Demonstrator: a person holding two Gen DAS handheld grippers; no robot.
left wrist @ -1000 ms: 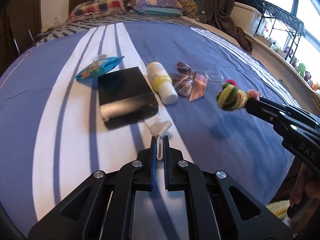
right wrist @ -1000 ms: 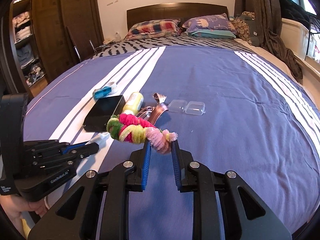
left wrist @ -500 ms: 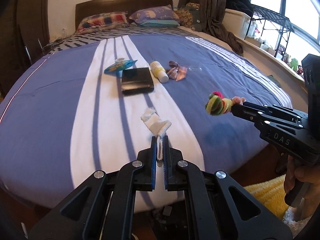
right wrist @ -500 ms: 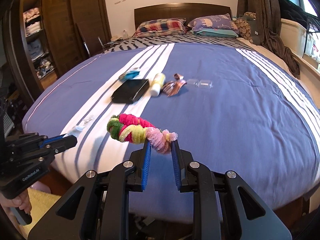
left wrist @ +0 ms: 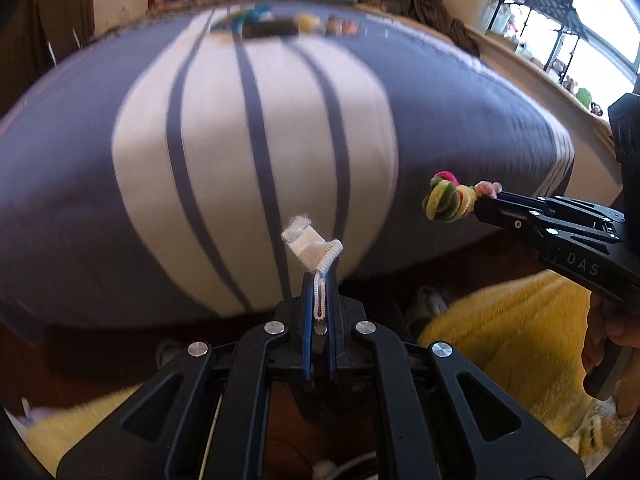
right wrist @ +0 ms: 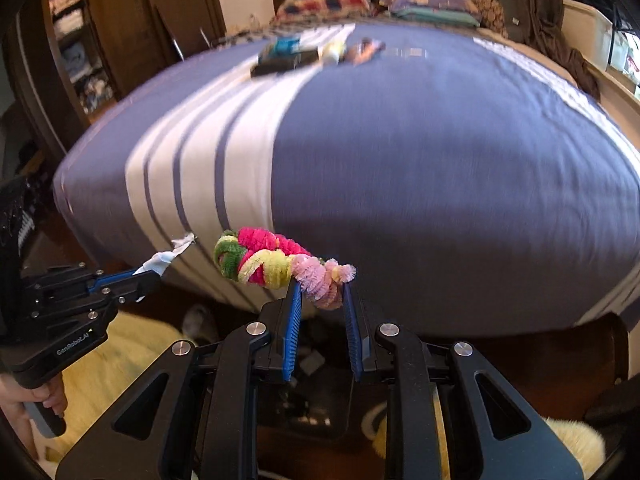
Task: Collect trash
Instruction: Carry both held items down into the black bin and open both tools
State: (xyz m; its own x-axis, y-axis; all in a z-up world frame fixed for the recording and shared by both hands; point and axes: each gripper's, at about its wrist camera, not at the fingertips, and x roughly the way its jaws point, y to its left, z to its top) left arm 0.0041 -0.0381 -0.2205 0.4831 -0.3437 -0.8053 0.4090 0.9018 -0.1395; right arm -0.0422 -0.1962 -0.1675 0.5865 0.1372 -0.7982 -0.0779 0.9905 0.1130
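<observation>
My left gripper (left wrist: 319,280) is shut on a small white cloth scrap (left wrist: 314,246), which sticks up from the pads past the foot of the bed. My right gripper (right wrist: 320,290) is shut on a twisted bundle of pink, yellow and green pipe cleaners (right wrist: 276,262). Each gripper shows in the other's view: the right gripper (left wrist: 486,202) with the pipe cleaner bundle (left wrist: 448,198) at the right, the left gripper (right wrist: 150,276) with the cloth scrap (right wrist: 164,258) at the lower left. Both hang beyond the bed's near edge, above the floor.
The blue and white striped bed (left wrist: 260,128) fills the view ahead. Far up it lie a black box (right wrist: 284,62), a yellow bottle (right wrist: 334,50), a blue wrapper (right wrist: 286,44) and other bits. A yellow fluffy rug (left wrist: 508,344) covers the floor below. Wardrobe shelves (right wrist: 76,48) stand left.
Both grippers have pulled back from the bed top to beyond its foot and sunk lower, each keeping its hold. The items on the bed now look far away; the yellow rug has come into view.
</observation>
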